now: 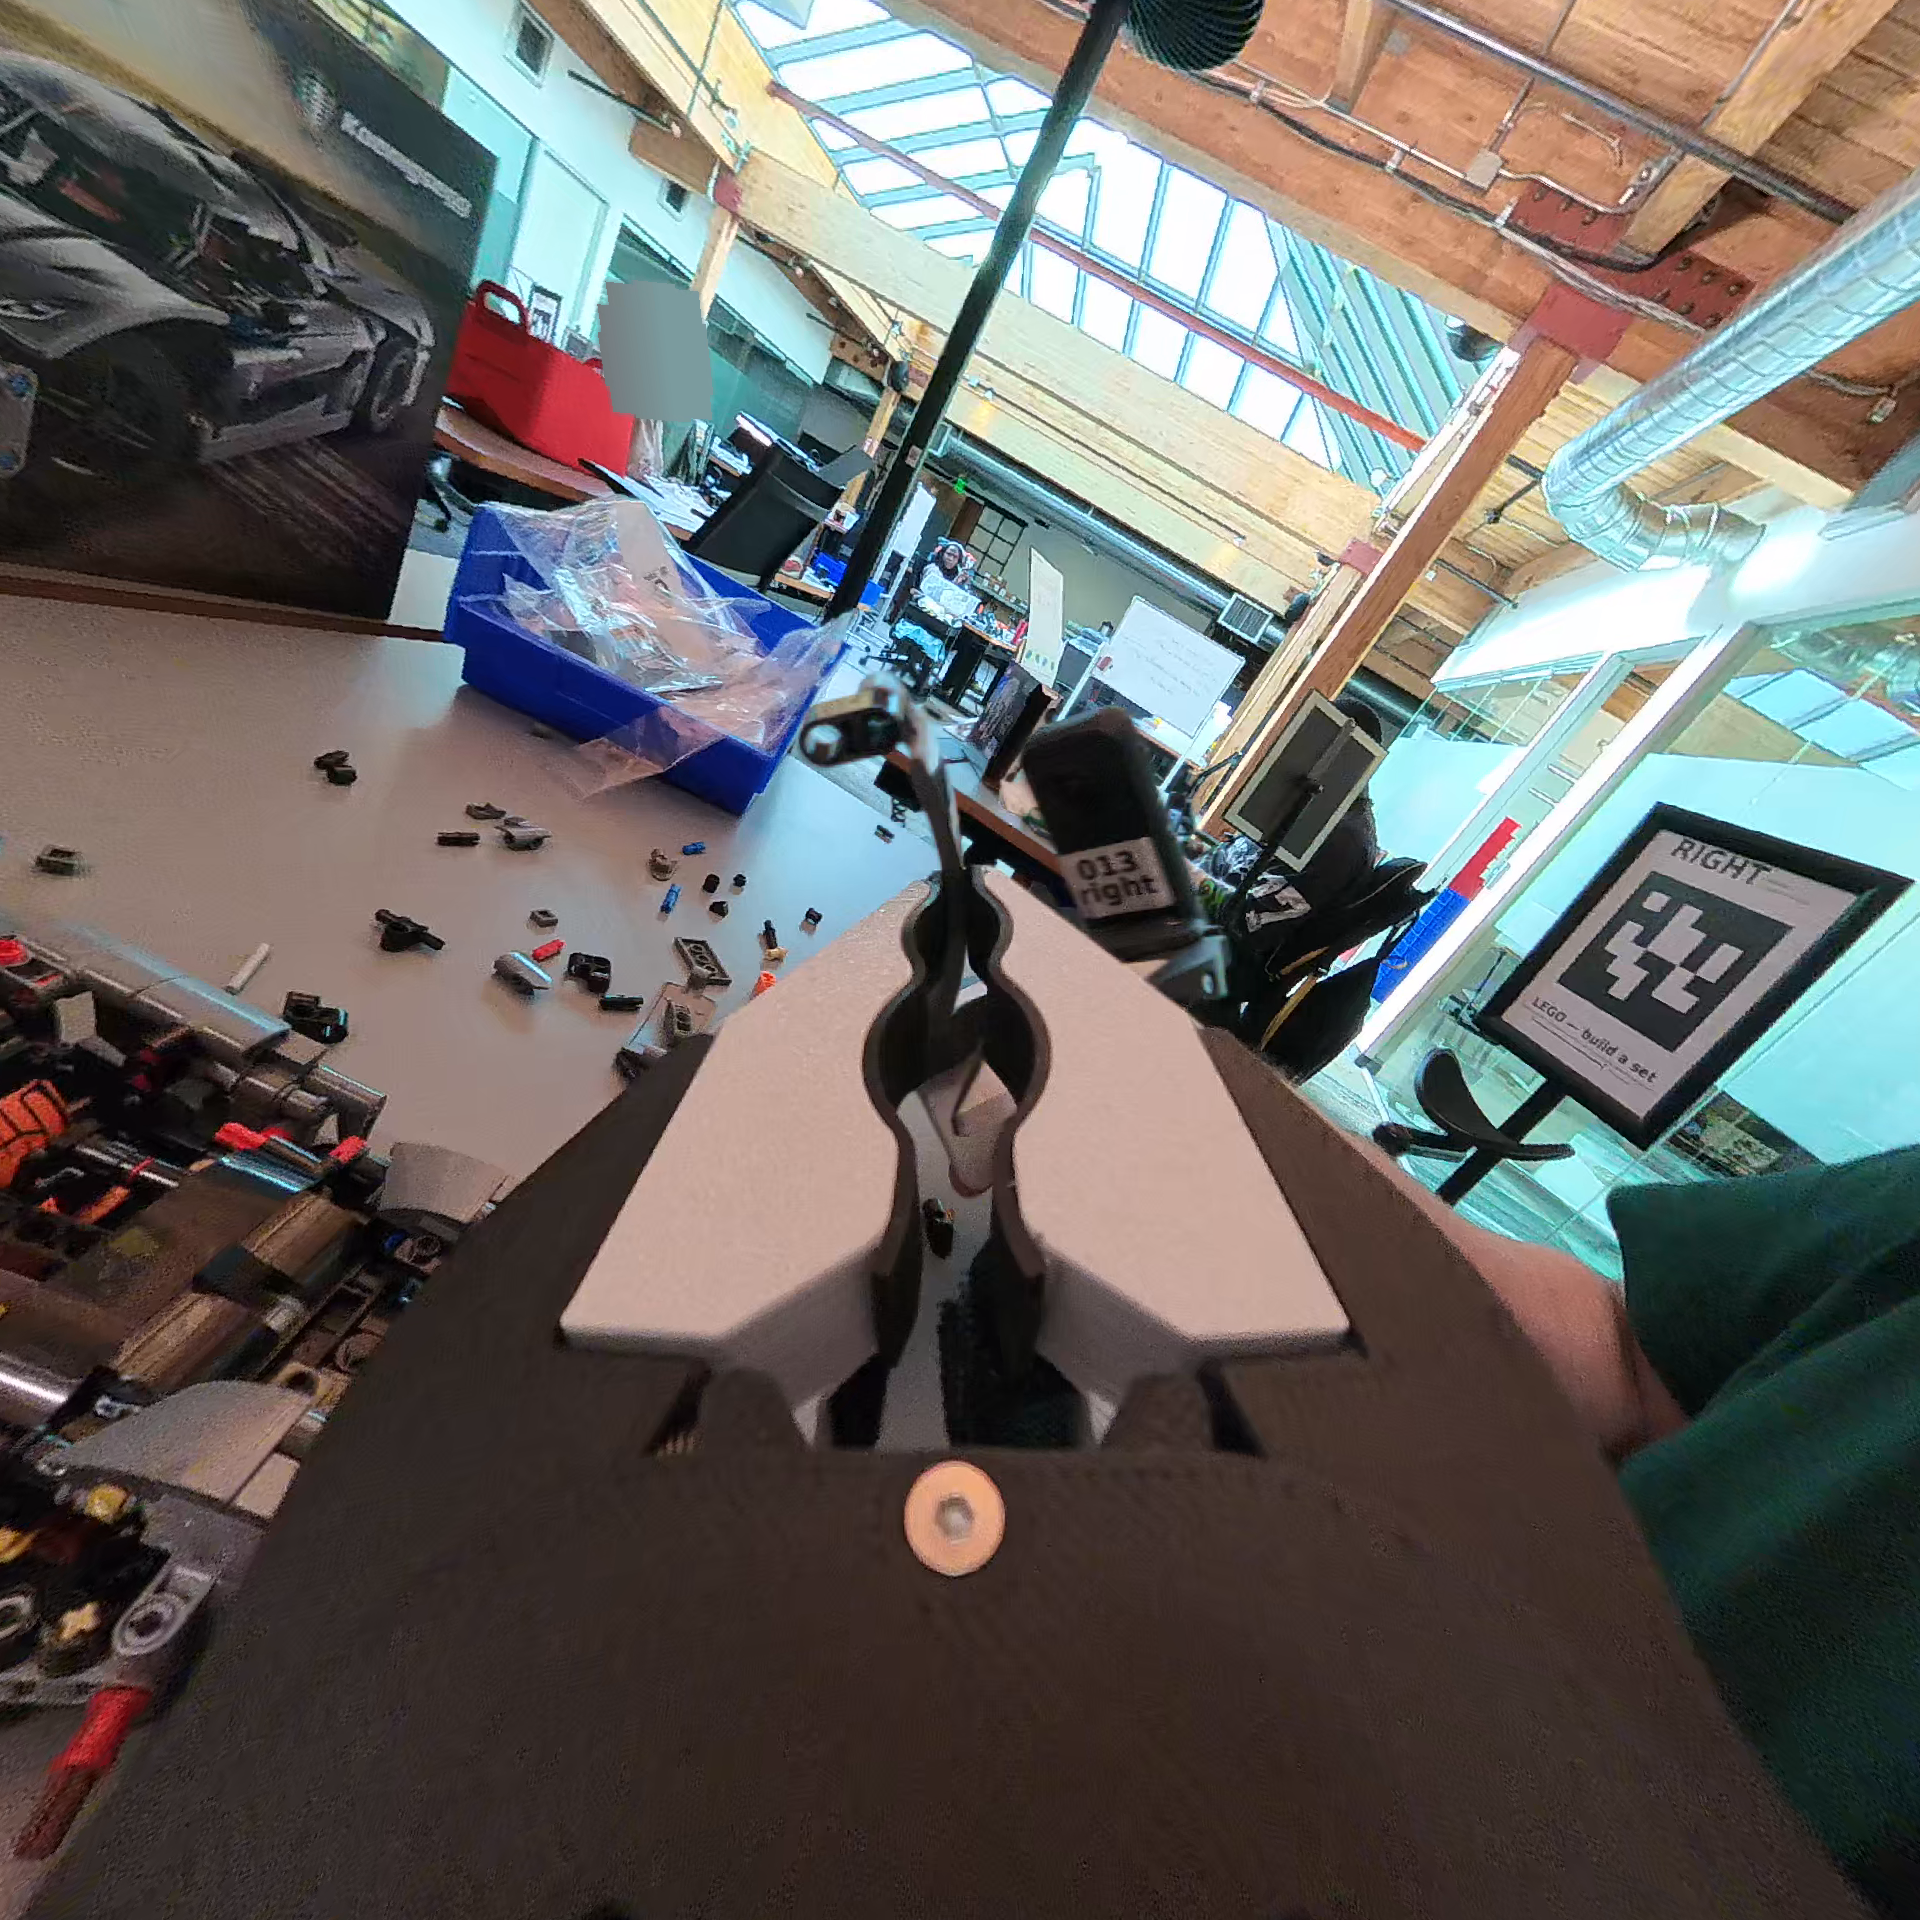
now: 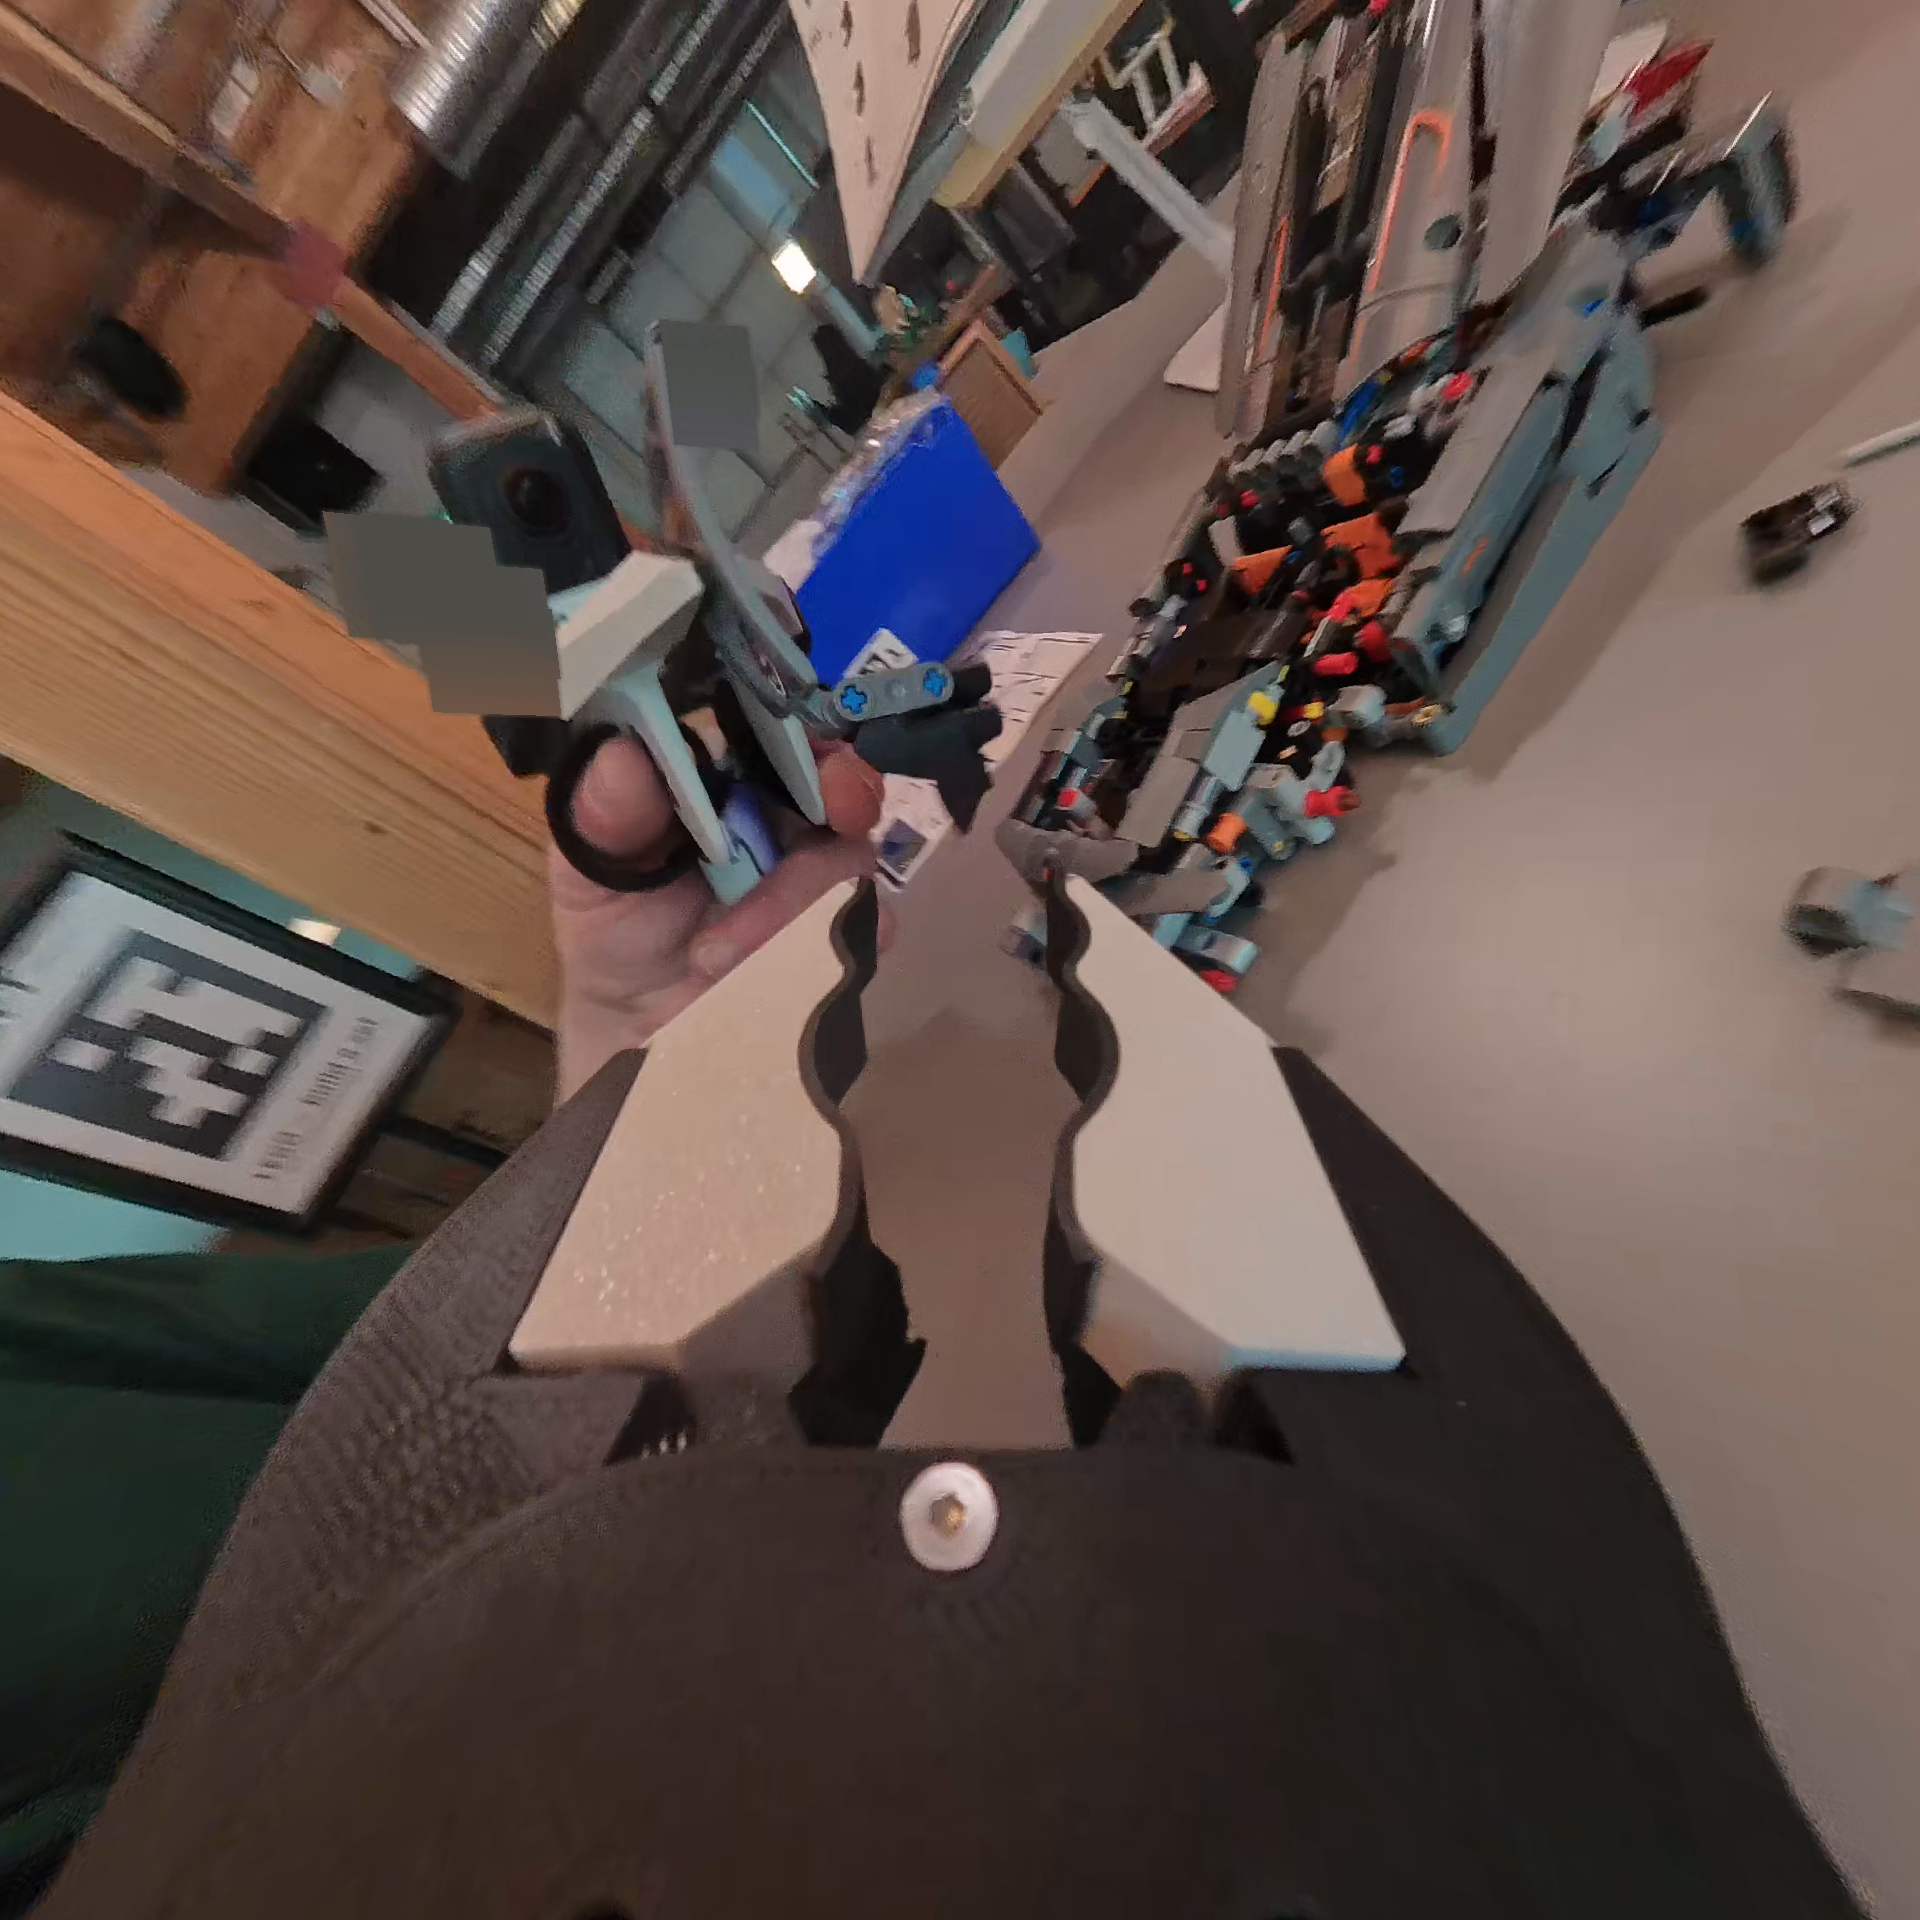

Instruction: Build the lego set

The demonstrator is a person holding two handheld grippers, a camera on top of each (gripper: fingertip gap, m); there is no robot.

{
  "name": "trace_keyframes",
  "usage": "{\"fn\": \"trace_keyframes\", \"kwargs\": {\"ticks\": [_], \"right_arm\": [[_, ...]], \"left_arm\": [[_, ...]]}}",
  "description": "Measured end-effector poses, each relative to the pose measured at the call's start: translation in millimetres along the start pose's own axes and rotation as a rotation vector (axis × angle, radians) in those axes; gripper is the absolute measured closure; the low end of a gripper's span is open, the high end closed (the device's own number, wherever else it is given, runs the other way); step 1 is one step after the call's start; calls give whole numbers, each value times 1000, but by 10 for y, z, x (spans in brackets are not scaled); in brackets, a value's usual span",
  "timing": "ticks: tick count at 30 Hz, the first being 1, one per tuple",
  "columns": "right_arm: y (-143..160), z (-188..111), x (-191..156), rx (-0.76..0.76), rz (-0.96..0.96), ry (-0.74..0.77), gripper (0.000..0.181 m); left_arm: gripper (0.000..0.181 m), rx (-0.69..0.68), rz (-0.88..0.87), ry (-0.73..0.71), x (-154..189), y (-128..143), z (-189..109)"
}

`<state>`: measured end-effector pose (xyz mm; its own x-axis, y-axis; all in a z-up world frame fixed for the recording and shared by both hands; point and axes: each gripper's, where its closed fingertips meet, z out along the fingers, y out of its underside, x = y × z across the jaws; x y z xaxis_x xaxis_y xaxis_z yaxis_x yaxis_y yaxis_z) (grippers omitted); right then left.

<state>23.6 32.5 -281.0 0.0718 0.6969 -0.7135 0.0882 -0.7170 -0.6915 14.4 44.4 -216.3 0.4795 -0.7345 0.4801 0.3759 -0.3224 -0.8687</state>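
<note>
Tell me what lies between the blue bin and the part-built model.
Small loose pieces, mostly black and grey, lie scattered on the table between the blue bin and the part-built model. The left wrist view shows this.

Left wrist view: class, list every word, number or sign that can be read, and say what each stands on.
White sticker on a black camera body: legible print, not copied here.
Black-framed white sign with a square black pattern: legible lines, not copied.
Dark car poster: lettering blurred.
White whiteboard far back: too small.
Thin black Lego piece in the left tongs: none.
</note>
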Motion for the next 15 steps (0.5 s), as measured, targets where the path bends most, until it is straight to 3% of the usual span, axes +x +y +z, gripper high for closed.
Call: {"fn": "trace_keyframes", "kwargs": {"ticks": [6, 10, 13, 15], "right_arm": [[-157, -191, 32, -37, -553, 278, 141], [-188, -159, -120, -142, -691, 145, 137], [-192, -124, -166, -187, -682, 21, 157], [-165, -93, -141, -225, -694, 3, 162]], "left_arm": [[181, -83, -77, 60, 45, 49, 94], [181, -148, -109, 111, 129, 118, 158], [181, -151, -124, 119, 155, 102, 179], [181, -156, -132, 103, 118, 113, 192]]}}
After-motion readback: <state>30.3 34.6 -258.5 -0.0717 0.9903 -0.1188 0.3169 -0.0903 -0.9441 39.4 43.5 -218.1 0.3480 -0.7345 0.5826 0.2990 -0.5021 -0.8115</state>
